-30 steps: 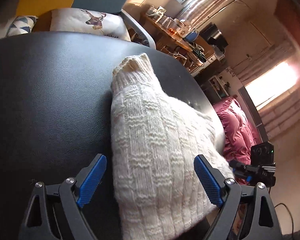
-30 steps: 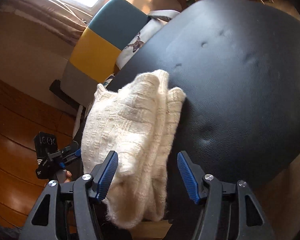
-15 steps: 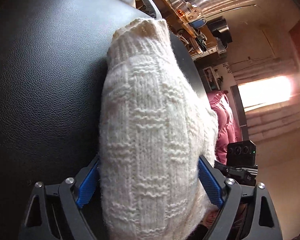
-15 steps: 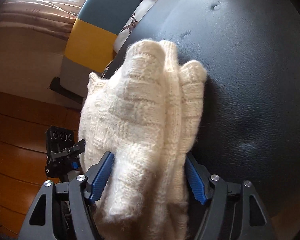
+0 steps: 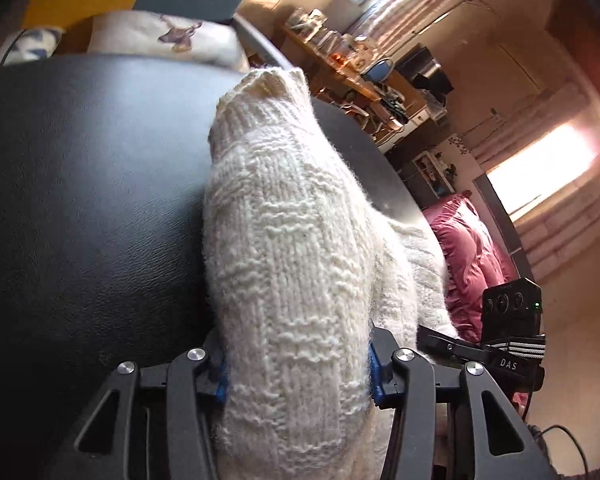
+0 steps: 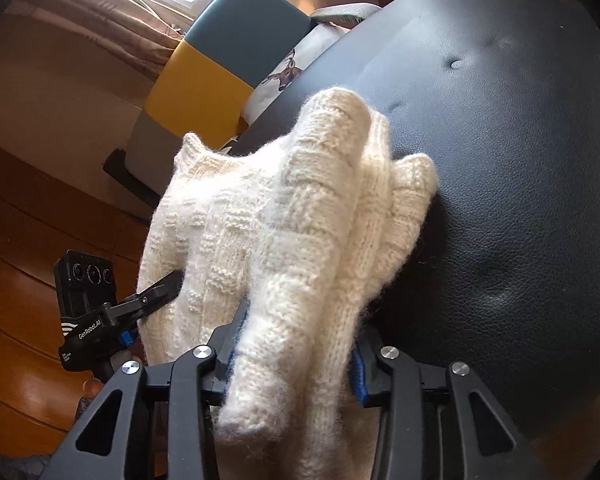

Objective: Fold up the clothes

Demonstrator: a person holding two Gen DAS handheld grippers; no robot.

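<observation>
The left gripper [image 5: 296,372] is clamped on a thick fold of the cream knitted sweater [image 5: 284,248]; its blue pads are almost buried in the wool on both sides. From the jaws the sweater runs up toward 12 o'clock, ending in a ribbed cuff or hem, and it lies on a black leather cushion [image 5: 92,200] that fills the view from 9 to 11 o'clock. At 3 o'clock, past the sweater's far edge, the right gripper [image 5: 452,346] shows with its black camera block. Beyond it, at 2 to 3 o'clock, is a pink quilt [image 5: 472,248], and at 1 o'clock a cluttered wooden shelf [image 5: 352,68]. A pillow with a deer print [image 5: 168,40] sits at 11 o'clock, just behind the cushion.

The right gripper [image 6: 294,364] is likewise closed on a bunched part of the sweater [image 6: 284,216], the wool swelling out over both jaws and spreading toward 11 and 12 o'clock. The cushion [image 6: 520,160] lies under it from 12 to 4 o'clock. At 9 o'clock the left gripper [image 6: 168,286] bites the sweater's other edge. A chair with a teal and yellow back [image 6: 220,68] stands at 11 o'clock, over a wooden floor [image 6: 28,240] at 8 to 9 o'clock.
</observation>
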